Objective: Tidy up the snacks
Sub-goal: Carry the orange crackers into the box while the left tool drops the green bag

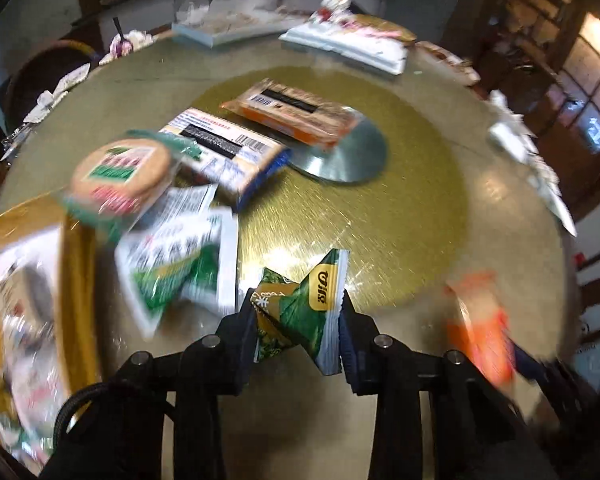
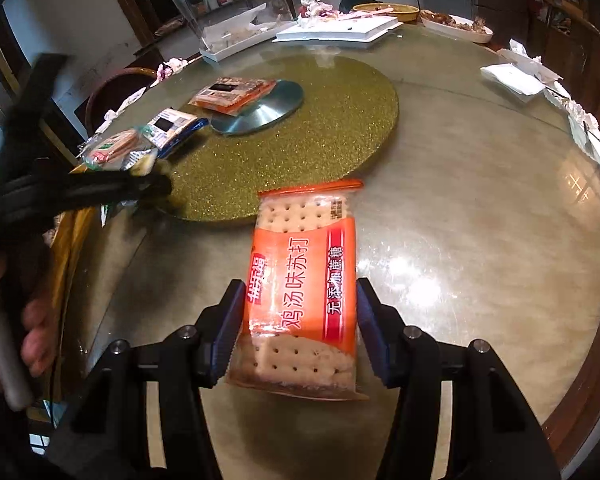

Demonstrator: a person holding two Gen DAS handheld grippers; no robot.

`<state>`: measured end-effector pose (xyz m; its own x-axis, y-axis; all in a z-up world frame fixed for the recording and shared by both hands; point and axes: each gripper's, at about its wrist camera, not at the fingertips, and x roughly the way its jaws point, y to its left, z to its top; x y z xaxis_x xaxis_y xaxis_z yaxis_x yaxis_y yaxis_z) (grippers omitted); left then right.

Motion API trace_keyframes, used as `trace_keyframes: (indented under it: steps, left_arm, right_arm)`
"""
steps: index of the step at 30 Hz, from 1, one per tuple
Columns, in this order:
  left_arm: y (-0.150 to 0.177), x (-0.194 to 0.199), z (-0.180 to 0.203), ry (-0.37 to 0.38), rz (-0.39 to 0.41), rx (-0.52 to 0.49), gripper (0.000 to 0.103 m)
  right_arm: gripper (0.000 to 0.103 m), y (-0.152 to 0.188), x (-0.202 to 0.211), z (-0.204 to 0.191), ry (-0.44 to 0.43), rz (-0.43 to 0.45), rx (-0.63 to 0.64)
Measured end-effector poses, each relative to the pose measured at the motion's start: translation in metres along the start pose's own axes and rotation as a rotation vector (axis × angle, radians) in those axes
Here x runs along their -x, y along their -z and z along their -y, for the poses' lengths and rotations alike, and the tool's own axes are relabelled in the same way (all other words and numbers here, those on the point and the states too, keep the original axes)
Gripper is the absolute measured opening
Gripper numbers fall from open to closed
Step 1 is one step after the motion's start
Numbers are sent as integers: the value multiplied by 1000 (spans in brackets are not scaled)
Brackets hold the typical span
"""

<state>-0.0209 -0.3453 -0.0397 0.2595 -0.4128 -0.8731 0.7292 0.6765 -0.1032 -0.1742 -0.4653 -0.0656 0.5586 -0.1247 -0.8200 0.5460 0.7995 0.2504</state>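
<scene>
My left gripper [image 1: 298, 314] is shut on a small green snack packet [image 1: 300, 312] and holds it above the round table. A round biscuit pack [image 1: 120, 178], green-white packets [image 1: 180, 264], a blue-edged pack [image 1: 228, 152] and an orange pack [image 1: 292, 112] lie ahead of it. A gold tray [image 1: 76, 280] with snacks sits at the left. My right gripper [image 2: 300, 332] is shut on an orange soda cracker pack [image 2: 300, 292] above the glass table; that pack also shows blurred in the left wrist view [image 1: 482, 324]. The left gripper shows at the left of the right wrist view [image 2: 100, 192].
A gold glitter turntable [image 2: 300, 128] with a silver disc [image 2: 260, 108] fills the table's middle. White trays [image 2: 332, 32], dishes of leftovers [image 2: 456, 24] and crumpled napkins [image 2: 516, 76] line the far and right edges. A wicker chair [image 1: 40, 76] stands at the left.
</scene>
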Motion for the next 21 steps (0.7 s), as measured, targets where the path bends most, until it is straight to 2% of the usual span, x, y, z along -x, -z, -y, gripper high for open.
trace_keyframes:
  steps: [6,11,13,15,18,21]
  left_arm:
    - [68,68,-2,89,103,23,35]
    - [120,107,-21,119,187,88,35]
    - [128,118,-36,121,206,120,35]
    - [134,129,-52,118,224,157,35]
    - [143,144,-73,101,250,198,35]
    - [151,159,-93,84,270,232,35]
  right_arm:
    - [55,17,6,-16,24,20,21]
    - [54,37,13,-39,-45,6,33]
    - [54,43,14,-51,-88,0,39]
    - [54,49,15,-65,-180,-19,42]
    - [54,54,22,-88,-197,-2,73]
    - [54,55,35,-111,-250,19,95]
